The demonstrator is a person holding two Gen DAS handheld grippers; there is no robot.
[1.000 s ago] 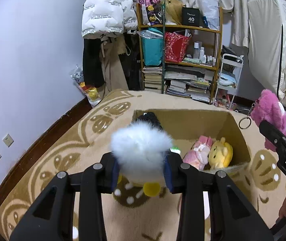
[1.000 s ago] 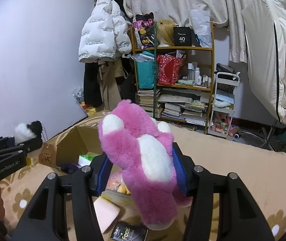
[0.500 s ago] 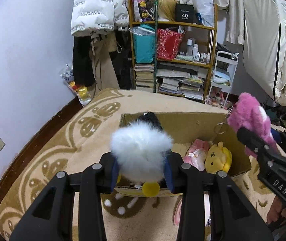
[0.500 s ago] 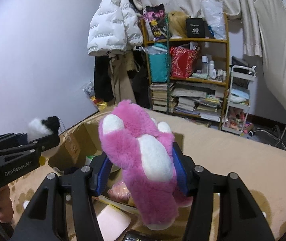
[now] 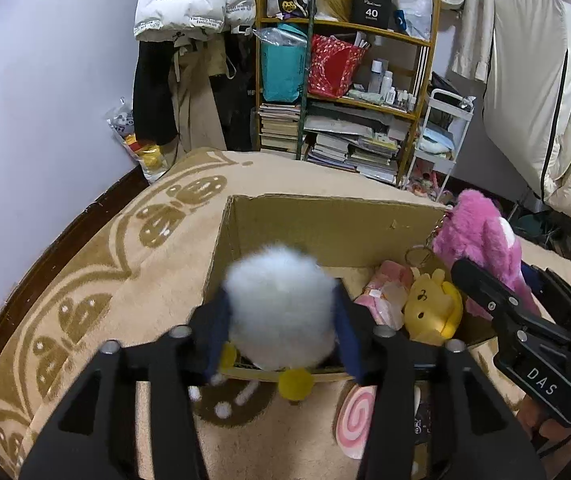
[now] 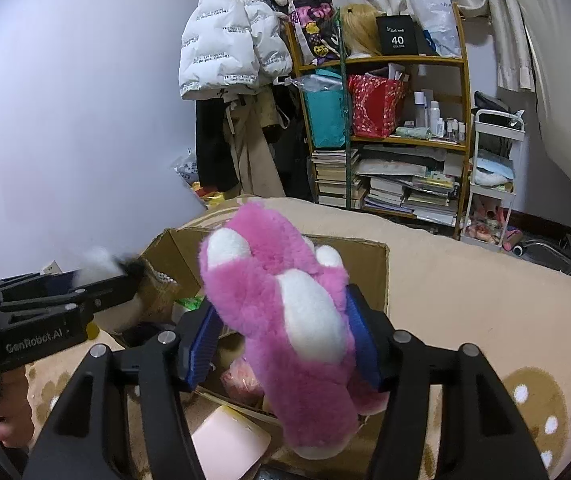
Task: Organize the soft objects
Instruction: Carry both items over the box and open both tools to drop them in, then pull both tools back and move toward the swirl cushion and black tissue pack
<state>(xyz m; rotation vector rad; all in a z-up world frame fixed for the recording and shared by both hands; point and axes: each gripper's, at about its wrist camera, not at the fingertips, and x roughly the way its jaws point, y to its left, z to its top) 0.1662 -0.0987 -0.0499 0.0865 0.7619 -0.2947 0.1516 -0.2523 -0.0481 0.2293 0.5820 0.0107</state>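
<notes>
My left gripper (image 5: 281,332) is shut on a white fluffy plush (image 5: 281,304) with yellow feet, held over the near edge of an open cardboard box (image 5: 325,220). My right gripper (image 6: 281,332) is shut on a pink plush with white patches (image 6: 285,312), held over the box (image 6: 369,264) from its right side. The pink plush also shows in the left wrist view (image 5: 481,248). Inside the box lie a yellow plush (image 5: 433,308) and a pale pink plush (image 5: 385,292). The left gripper also shows in the right wrist view (image 6: 125,276).
The box sits on a beige patterned carpet (image 5: 125,272). A pink swirl cushion (image 5: 355,416) lies on the carpet in front of the box. A full wooden shelf (image 5: 349,92), hanging coats (image 5: 189,40) and a white trolley (image 5: 441,140) stand at the back.
Both grippers have moved forward and lower towards the box with their plushes. The box now fills more of each view and the white plush sits over its near edge.
</notes>
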